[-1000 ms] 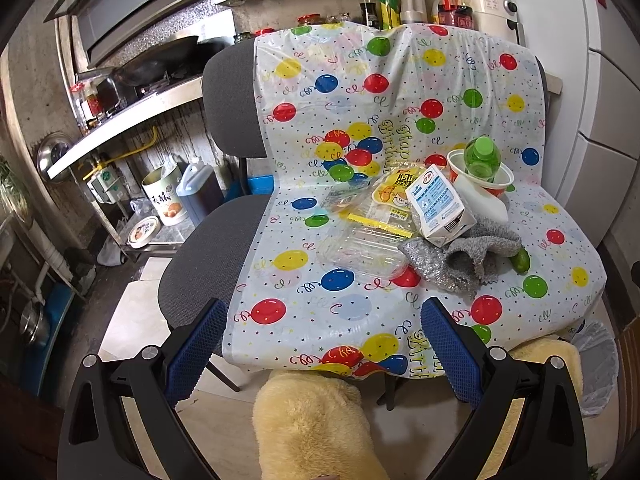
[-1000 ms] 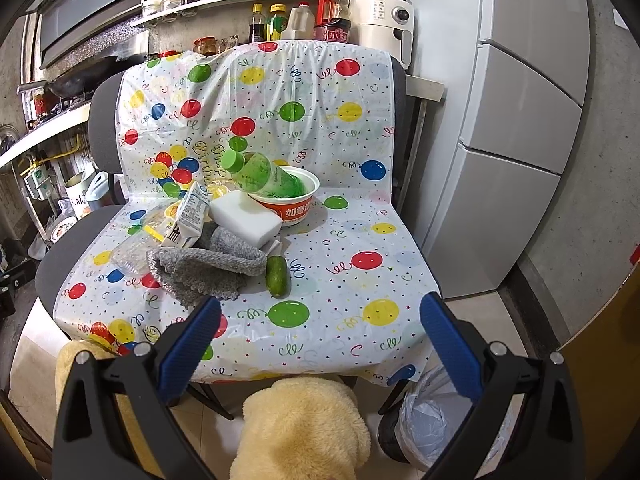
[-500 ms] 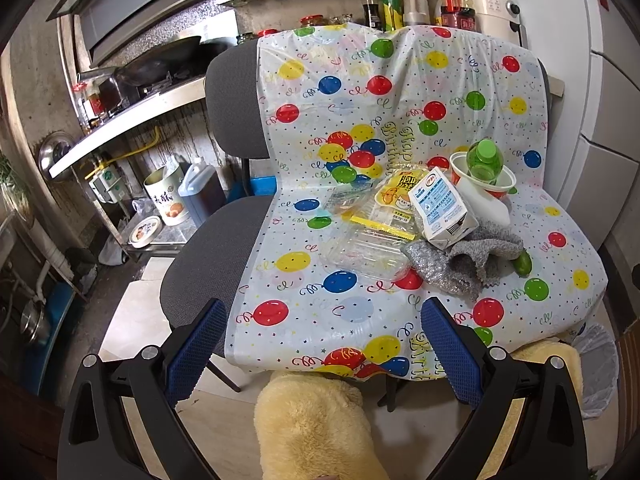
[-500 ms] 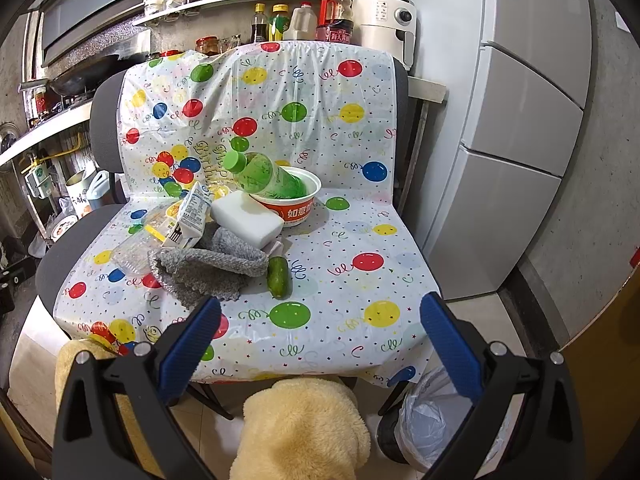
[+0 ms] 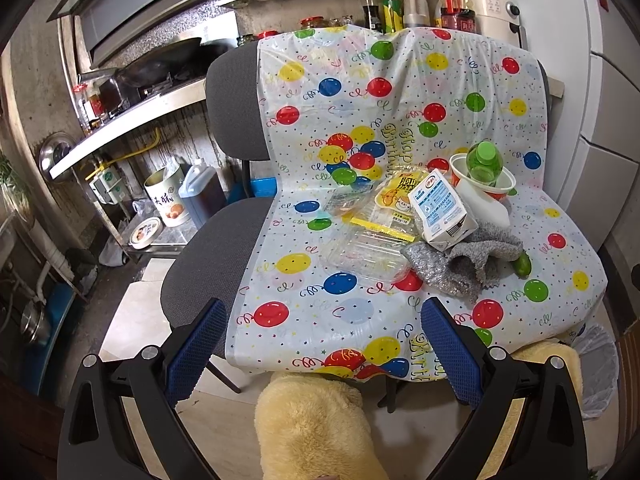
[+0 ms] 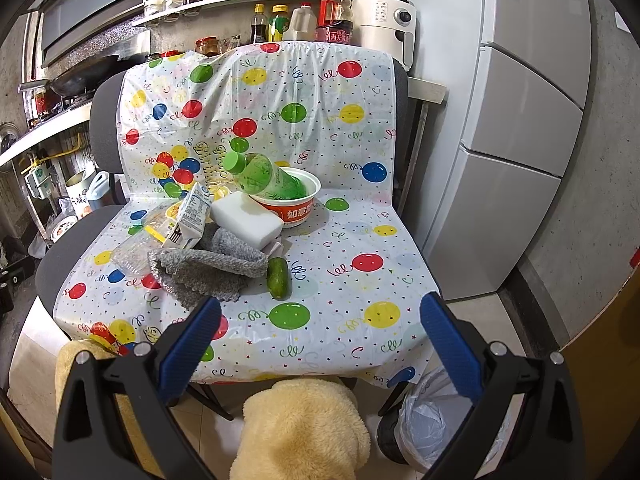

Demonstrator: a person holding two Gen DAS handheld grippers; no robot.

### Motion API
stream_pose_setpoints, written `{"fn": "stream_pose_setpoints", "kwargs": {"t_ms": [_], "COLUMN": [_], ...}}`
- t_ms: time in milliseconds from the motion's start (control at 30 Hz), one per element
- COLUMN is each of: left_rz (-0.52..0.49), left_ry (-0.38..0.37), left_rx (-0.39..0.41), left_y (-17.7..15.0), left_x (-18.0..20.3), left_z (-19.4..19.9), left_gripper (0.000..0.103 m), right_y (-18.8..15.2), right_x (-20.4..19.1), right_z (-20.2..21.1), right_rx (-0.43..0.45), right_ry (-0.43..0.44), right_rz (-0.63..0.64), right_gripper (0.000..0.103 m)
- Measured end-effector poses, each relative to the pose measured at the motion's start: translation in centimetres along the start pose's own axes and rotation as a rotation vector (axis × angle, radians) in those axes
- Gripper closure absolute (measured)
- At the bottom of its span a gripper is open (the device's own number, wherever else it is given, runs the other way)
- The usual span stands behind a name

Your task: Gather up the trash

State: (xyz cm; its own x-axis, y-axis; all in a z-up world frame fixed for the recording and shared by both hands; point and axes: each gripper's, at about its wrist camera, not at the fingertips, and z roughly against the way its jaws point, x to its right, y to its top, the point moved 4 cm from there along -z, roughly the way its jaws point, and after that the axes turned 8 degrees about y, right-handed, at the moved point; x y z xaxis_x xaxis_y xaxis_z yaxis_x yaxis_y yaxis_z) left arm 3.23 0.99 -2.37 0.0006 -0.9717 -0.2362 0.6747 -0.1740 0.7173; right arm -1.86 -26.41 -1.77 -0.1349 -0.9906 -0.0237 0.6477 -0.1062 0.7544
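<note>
There, a green bottle (image 6: pixel 267 179) lies in the red bowl (image 6: pixel 294 211); both tools (image 5: pixel 324 336) (image 6: pixel 320 332) gape empty.

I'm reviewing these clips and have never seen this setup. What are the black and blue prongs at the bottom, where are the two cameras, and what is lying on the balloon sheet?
No robot here: a person holds a two-finger gripper in each hand, with a fisheye camera on each looking forward along its fingers. The prongs are the left gripper and right gripper; both are open and hold nothing.

Both views face chairs draped with a balloon-print sheet. On it lie a milk carton, a clear plastic tray, a yellow wrapper, a grey cloth, a white block, a small cucumber and a green bottle tilted in a paper bowl. A lined trash bin stands on the floor at lower right.
</note>
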Motion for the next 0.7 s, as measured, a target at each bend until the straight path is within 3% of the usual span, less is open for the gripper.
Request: {"fn": "stream_pose_setpoints", "kwargs": {"t_ms": [700], "left_rz": [0.007], "left_ry": [-0.002], "left_rx": [-0.016], "left_y": [-0.18], "left_x": [-0.24], "left_z": [-0.41], "left_gripper": [0.006], "right_y": [-0.23], "right_x": [0.32], "right_z": [-0.70], "right_rx": [-0.002], "right_ry": [0.022], "right_rz": [-0.008], "right_gripper": [0.006]}}
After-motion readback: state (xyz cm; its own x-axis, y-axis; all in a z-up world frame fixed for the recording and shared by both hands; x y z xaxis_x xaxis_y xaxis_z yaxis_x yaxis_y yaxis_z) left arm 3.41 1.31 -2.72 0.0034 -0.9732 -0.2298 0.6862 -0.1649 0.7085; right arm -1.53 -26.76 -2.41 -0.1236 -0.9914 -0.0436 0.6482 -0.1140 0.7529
